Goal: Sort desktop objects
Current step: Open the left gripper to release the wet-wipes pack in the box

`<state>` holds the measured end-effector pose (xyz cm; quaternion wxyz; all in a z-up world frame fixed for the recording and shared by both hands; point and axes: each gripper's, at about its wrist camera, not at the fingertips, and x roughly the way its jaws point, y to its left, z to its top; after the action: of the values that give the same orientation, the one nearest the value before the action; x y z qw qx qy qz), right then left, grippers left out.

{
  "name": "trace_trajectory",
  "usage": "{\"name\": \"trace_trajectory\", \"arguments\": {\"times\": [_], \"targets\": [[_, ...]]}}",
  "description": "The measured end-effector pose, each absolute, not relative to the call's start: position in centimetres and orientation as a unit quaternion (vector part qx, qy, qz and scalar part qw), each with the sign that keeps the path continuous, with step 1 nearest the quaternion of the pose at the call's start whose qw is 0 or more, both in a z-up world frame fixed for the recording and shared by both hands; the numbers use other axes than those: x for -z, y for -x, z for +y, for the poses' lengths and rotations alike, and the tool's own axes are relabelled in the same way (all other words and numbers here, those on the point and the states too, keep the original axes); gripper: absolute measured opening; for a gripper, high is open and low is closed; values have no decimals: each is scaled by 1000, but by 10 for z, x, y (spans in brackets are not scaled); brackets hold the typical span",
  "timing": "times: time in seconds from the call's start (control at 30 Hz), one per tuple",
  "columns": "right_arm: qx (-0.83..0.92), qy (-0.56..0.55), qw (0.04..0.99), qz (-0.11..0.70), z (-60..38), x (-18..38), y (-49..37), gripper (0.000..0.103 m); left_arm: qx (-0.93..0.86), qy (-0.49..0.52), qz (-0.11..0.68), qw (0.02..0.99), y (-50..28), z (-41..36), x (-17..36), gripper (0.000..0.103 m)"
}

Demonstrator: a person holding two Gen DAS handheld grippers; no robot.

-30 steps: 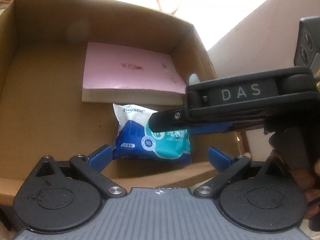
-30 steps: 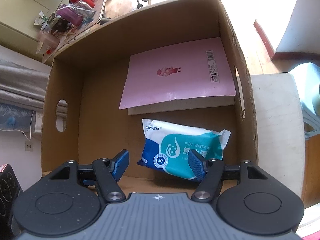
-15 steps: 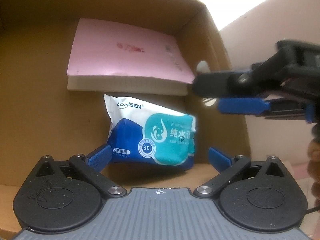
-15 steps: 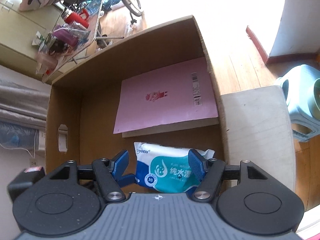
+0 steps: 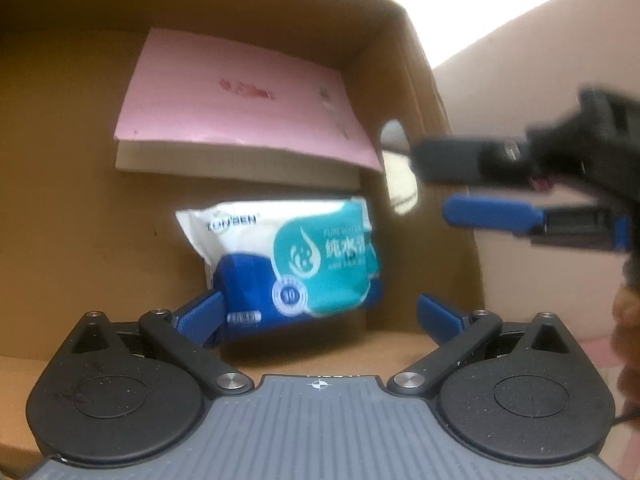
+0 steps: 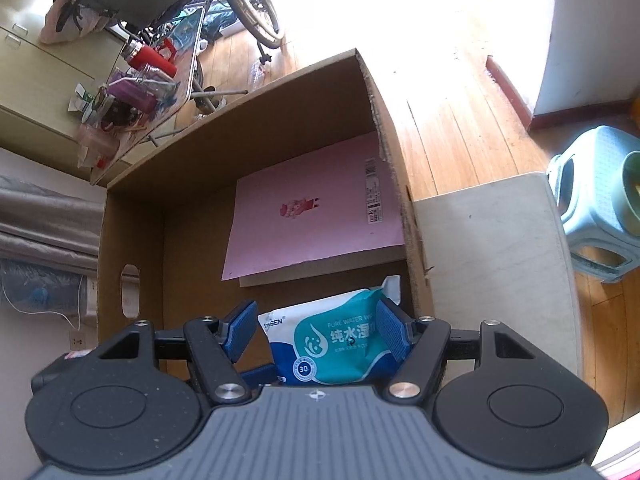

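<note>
Both grippers, left (image 5: 318,312) and right (image 6: 316,330), gape empty above the box (image 6: 132,248); dropping carelessly, either could snag the wipes (image 5: 296,256).

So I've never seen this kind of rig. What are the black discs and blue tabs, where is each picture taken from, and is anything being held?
No robot arm here: a person carries two hand-held grippers, each with a fisheye camera looking along its blue fingers. The left gripper and right gripper are both open and hold nothing. Both views look into a cardboard box containing a pink notebook and a pack of wet wipes. The left view also shows the right gripper beside the box.
</note>
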<state>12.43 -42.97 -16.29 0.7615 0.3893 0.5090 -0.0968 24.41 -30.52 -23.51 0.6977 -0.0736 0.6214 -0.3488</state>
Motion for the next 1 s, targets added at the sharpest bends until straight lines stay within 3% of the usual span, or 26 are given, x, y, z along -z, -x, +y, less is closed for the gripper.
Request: {"name": "trace_trajectory", "arguments": {"times": [0.63, 1.0], "targets": [[77, -383, 774, 499, -432, 153, -112, 69, 353, 60, 589, 725, -239, -323, 237, 103], [35, -360, 807, 466, -421, 124, -105, 70, 306, 100, 518, 792, -209, -287, 185, 103]]}}
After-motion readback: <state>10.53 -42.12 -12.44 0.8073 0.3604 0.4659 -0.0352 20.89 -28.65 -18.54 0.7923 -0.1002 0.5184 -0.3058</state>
